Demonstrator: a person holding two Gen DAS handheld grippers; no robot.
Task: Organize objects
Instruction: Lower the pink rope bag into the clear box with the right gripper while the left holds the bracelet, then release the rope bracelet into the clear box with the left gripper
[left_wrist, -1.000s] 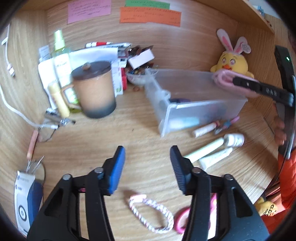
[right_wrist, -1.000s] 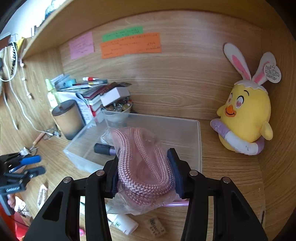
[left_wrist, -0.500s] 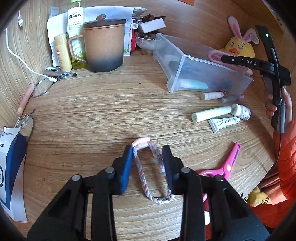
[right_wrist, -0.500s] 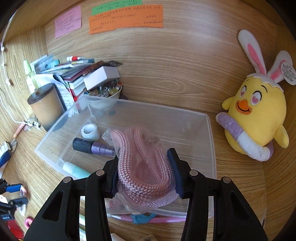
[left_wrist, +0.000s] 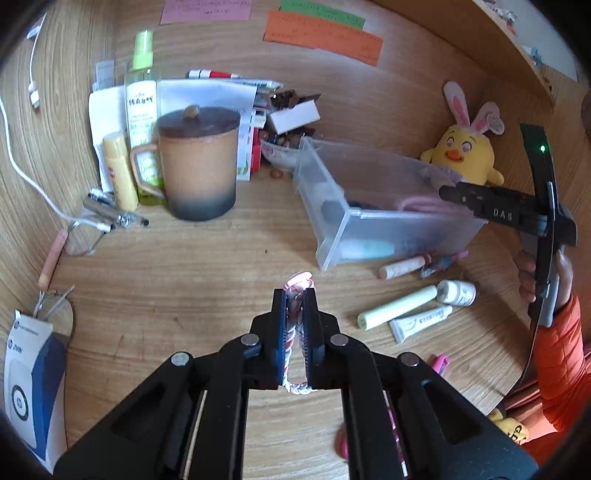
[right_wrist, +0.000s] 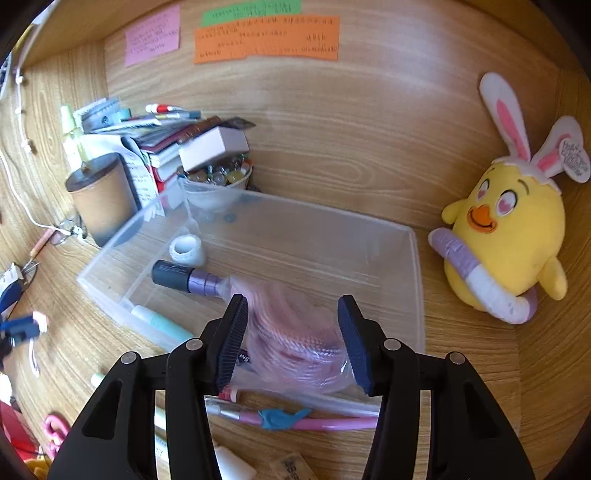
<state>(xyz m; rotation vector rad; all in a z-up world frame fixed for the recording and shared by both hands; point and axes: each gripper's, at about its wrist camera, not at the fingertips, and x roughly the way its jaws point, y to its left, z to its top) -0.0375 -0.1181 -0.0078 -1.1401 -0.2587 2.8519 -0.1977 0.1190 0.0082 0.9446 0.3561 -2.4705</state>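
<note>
Left tongs (left_wrist: 294, 295), low centre of frame, pinch a braided bracelet (left_wrist: 293, 334): light, limp, best held mid-loop. Right tongs (right_wrist: 291, 314) gape wide over the bagged pink rope (right_wrist: 295, 343), soft, slippery, inside the clear bin (right_wrist: 413, 258).

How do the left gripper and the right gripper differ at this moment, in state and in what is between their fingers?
The left gripper is shut on the braided bracelet, above the desk; the right gripper is open over the clear bin. The bagged pink rope between the right fingers looks released, blurred, in the bin. Both have black frames and blue pads.
</note>
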